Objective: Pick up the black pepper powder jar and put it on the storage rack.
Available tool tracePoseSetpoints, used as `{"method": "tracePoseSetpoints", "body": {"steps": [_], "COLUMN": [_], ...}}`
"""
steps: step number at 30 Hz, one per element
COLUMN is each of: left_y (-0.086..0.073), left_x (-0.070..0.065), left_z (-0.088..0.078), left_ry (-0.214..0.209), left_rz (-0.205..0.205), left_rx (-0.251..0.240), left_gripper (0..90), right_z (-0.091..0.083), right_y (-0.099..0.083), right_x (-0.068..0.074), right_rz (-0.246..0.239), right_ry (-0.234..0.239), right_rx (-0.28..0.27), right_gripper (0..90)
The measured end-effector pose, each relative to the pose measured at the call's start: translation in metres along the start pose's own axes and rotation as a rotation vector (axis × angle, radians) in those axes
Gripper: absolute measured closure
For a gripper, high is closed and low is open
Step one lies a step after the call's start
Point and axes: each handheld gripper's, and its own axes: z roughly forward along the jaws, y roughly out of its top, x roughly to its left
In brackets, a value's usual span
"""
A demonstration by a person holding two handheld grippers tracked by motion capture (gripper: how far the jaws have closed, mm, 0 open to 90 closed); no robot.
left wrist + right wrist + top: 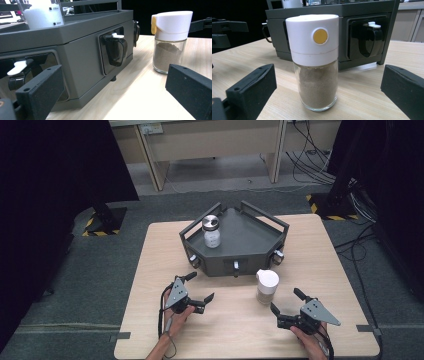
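Up close, the shaker (315, 62) bears a yellow button (320, 36).

Grey carpet floor (100, 285), pale wooden desk (215, 140), loose cables (310, 165)

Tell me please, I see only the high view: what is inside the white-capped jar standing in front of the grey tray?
Observer: The jar holds brown powder, filling most of its glass part.
Operator: Does its cap carry any mark?
Observer: Yes, a round yellow button on the cap's side, facing the right tool.
Operator: What are the knobs on the tray front?
Observer: On the tray, each is a dark handle in a recess, with a small white lever on top.
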Motion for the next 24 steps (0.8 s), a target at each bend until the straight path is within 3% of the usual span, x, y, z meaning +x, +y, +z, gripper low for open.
{"method": "tracePoseSetpoints", "body": {"steps": [24], "left_y": [-0.0012], "left_x": [0.0000], "left_z": [0.0017], "left_ry": [-0.005], "left_rz": [-0.003], "left_rx": [-0.004], "left_gripper": [1.4], "right_z": [0.0041], "right_y": [-0.0007], "right_x": [0.0029], "right_rz": [-0.008], "right_ry": [-0.001], "right_rx": [-0.013], "right_gripper": [0.2]}}
